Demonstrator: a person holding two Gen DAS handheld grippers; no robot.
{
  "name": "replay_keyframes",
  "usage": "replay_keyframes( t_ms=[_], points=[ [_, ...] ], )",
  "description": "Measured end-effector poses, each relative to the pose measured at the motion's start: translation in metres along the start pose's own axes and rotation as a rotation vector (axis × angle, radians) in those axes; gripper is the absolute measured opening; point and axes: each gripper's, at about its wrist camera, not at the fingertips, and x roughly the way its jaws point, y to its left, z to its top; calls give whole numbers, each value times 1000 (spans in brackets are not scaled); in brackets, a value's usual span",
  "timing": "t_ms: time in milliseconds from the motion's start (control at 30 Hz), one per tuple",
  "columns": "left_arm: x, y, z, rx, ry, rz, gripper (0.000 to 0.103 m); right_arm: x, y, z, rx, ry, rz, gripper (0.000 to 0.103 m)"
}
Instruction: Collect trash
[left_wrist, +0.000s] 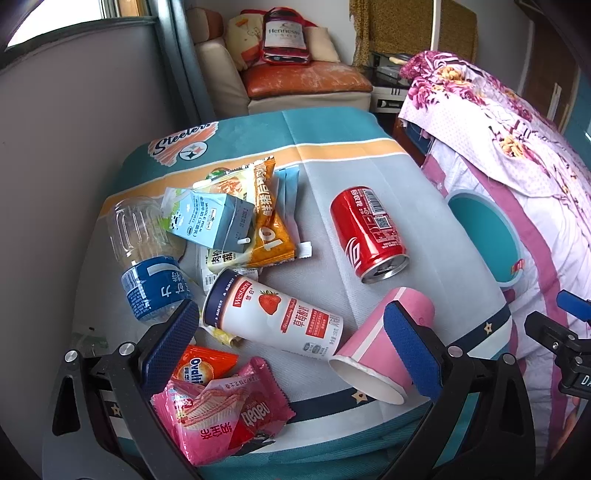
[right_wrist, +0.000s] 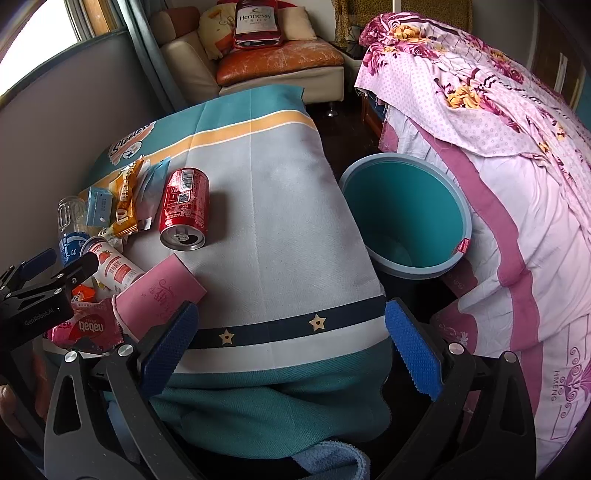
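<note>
On the cloth-covered table (left_wrist: 369, 177), my left gripper (left_wrist: 291, 347) and right gripper (right_wrist: 291, 347) are wide open, empty. I should close gently on the pink paper cup (left_wrist: 373, 354), then carry it to the teal bin (right_wrist: 406, 221).

Between the left jaws lie a "nabati" wafer packet (left_wrist: 225, 410) and an "Ovaltine" sachet (left_wrist: 201, 367). Ahead, a cup (left_wrist: 275, 314) reads "Westacre", the cloth (left_wrist: 184, 146) "Steelers", a far cushion (left_wrist: 284, 35) "Hennessy". Right of the right jaws, the bedsheet (right_wrist: 559, 384) reads "HMENG".
</note>
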Motion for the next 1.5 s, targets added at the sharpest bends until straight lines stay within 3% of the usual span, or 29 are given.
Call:
replay_keyframes(
  t_ms=[1500],
  points=[
    [5,6,-6,-21,26,-35,100,4,12,-1,-14,36,-36,97]
  ],
)
